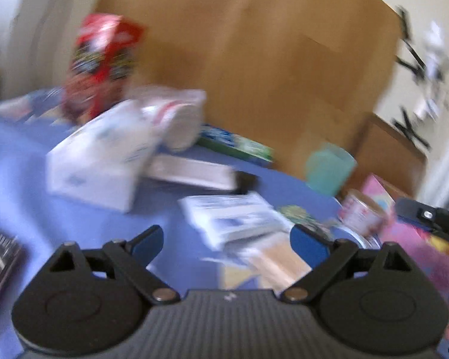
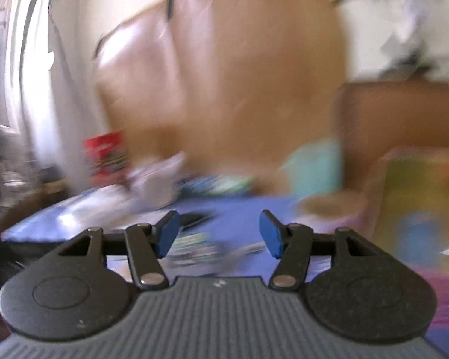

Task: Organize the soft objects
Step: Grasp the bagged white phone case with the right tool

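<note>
Both tools spread and empty, the left tool (image 1: 227, 240) and right tool (image 2: 219, 233) hover over the blue desk (image 1: 21, 161). The white soft pack (image 1: 98, 164), frame left, looks light and squashy; pinch a corner.

A teal cup (image 1: 329, 169) stands at the far edge of the blue bench (image 1: 15, 173), before a brown cardboard sheet (image 1: 254, 59).

You have bare blue table (image 1: 21, 164) to the left, but ahead the white box (image 1: 95, 164), papers (image 1: 233, 218) and, as far as blur allows, teal cup (image 1: 329, 167) block you.
</note>
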The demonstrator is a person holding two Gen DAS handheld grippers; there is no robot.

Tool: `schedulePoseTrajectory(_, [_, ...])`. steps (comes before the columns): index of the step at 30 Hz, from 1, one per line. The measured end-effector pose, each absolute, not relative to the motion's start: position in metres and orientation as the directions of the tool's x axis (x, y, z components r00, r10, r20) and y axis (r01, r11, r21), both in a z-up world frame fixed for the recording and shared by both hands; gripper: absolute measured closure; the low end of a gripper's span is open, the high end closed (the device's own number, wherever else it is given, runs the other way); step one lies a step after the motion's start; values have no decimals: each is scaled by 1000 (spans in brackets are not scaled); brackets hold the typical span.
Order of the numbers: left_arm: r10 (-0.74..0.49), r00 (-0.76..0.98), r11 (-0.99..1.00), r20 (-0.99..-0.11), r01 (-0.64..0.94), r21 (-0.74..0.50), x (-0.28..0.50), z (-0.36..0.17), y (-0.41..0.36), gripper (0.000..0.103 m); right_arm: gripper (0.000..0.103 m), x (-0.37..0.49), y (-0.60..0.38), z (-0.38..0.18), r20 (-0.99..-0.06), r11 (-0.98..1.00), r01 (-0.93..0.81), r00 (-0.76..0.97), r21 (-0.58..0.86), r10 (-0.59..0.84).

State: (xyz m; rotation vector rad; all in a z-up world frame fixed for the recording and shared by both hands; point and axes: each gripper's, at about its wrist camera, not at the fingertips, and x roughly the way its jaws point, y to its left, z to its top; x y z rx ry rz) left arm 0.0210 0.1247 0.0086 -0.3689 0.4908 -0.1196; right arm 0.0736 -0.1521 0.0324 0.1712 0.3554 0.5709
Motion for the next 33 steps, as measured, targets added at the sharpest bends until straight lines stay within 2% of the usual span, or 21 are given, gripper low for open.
schedulePoseTrajectory(3, [-193, 908, 910, -371, 24, -414, 18, 9, 133, 6, 46, 137, -111, 35, -375, 757, -500, 664, 420, 647])
schedulePoseTrajectory(5, [-194, 908, 914, -373, 28, -405, 21, 10, 129, 6, 46, 170, -84, 32, -426, 746, -477, 618, 465, 661])
schedulePoseTrajectory(12, [-233, 920, 877, -316, 58, -477, 12, 7, 139, 6, 45, 250, -18, 6, -587, 806, -451, 554, 383, 590])
schedulePoseTrajectory(15, [-241, 928, 857, -285, 65, -512, 10, 5, 146, 6, 45, 249, -20, 2, -573, 794, -454, 550, 405, 607])
schedulePoseTrajectory(18, [-246, 932, 850, -267, 75, -521, 8, 5, 148, 5, 84, 235, -19, 3, -594, 777, -467, 505, 421, 626])
schedulePoseTrajectory(24, [-239, 943, 831, -232, 75, -551, 3, 6, 153, 4, 90, 171, -41, 2, -593, 711, -533, 412, 459, 692])
schedulePoseTrajectory(26, [-237, 944, 825, -229, 71, -561, 3, 6, 155, 4, 90, 142, -49, 7, -579, 700, -579, 423, 418, 697])
schedulePoseTrajectory(29, [-244, 943, 817, -228, 73, -572, 4, 6, 157, 4, 84, 109, -50, 15, -560, 735, -630, 524, 252, 641])
schedulePoseTrajectory(30, [-244, 943, 815, -226, 73, -575, 4, 6, 158, 4, 65, 101, -47, 17, -545, 753, -635, 574, 174, 611])
schedulePoseTrajectory(31, [-241, 945, 812, -219, 73, -579, 3, 6, 159, 4, 38, 96, -42, 18, -526, 762, -637, 611, 118, 592])
schedulePoseTrajectory(33, [-213, 960, 801, -181, 66, -596, -4, 5, 164, 4, 16, 89, -31, 17, -502, 756, -654, 652, 7, 569])
